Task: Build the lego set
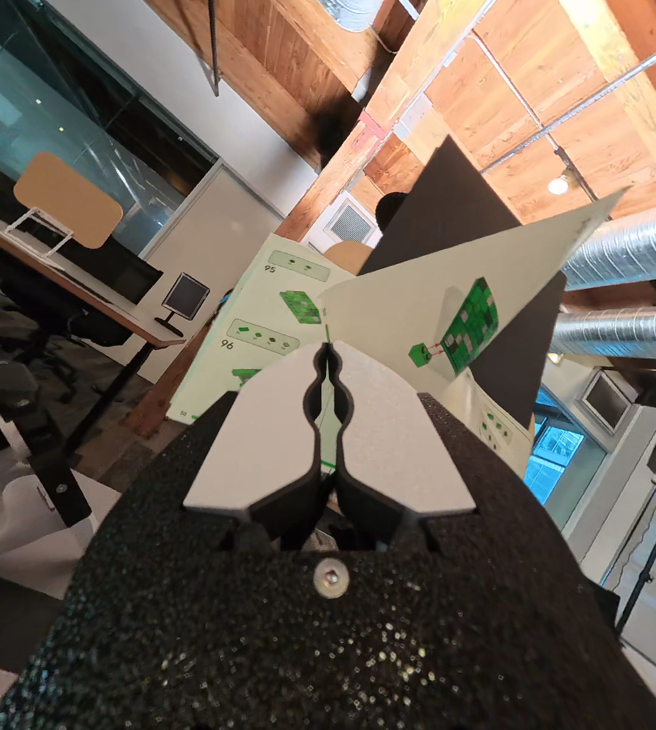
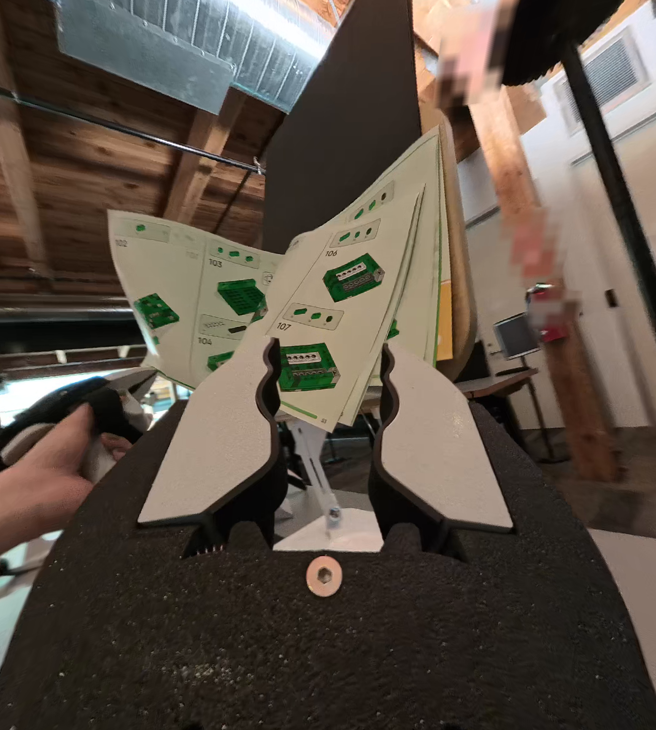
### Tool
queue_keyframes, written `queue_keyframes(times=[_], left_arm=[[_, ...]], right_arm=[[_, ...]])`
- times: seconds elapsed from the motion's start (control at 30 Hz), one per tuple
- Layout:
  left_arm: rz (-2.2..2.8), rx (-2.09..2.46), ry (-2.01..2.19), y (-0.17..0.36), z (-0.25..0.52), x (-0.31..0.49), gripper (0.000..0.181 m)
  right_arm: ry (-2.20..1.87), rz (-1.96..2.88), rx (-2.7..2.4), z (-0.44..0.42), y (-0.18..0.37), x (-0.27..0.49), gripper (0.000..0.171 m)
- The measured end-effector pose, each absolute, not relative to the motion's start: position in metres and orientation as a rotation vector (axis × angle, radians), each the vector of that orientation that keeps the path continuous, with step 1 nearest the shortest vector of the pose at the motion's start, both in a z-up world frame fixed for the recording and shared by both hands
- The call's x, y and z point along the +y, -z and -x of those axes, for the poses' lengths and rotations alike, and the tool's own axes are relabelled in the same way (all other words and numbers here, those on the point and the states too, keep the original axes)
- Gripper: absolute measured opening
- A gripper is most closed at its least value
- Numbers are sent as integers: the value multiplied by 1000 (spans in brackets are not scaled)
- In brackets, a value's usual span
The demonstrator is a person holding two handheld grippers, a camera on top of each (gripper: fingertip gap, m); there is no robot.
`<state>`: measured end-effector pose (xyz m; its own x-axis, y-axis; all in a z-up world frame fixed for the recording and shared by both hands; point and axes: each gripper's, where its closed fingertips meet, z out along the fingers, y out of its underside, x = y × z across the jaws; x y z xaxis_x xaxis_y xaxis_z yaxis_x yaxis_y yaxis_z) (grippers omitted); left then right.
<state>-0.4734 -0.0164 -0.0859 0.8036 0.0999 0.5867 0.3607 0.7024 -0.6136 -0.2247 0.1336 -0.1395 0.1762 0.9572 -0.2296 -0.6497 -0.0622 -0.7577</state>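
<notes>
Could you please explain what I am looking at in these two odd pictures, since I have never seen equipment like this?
There is no robot here: a person holds a two-finger gripper in each hand, and each picture comes from a wide-angle camera on one gripper, looking forward along its white fingers.

In the left wrist view, the left gripper is shut, apparently pinching a page of the instruction booklet, which it lifts away from the rest.

In the right wrist view, the right gripper is open, its fingers either side of the lower edge of a page of the same booklet, not clamping it. The person's hand shows at the left of that view.

Both cameras tilt upward, so you see wooden ceiling beams and metal ducts; no bricks are visible.
</notes>
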Motion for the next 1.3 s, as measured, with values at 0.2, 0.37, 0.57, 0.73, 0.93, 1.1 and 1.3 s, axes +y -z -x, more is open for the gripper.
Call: queue_keyframes(times=[0.2,0.37,0.57,0.73,0.93,1.1,1.3], left_arm=[[720,-805,260,100,490,-14,0],[608,-897,260,106,492,-35,17],[582,-959,238,115,503,-57,27],[736,-743,99,92,477,-86,31],[1077,-250,-302,101,398,-129,34],[1193,15,-476,147,348,-157,35],[1219,274,-547,168,310,-158,31]], right_arm=[[-1153,881,-493,229,140,127,47],[-1070,871,-542,236,144,119,47],[-971,838,-653,250,151,105,47],[-936,864,-727,259,166,104,45],[-901,877,-759,257,172,100,43],[-858,887,-744,230,170,89,42],[-808,916,-742,185,173,67,40]])
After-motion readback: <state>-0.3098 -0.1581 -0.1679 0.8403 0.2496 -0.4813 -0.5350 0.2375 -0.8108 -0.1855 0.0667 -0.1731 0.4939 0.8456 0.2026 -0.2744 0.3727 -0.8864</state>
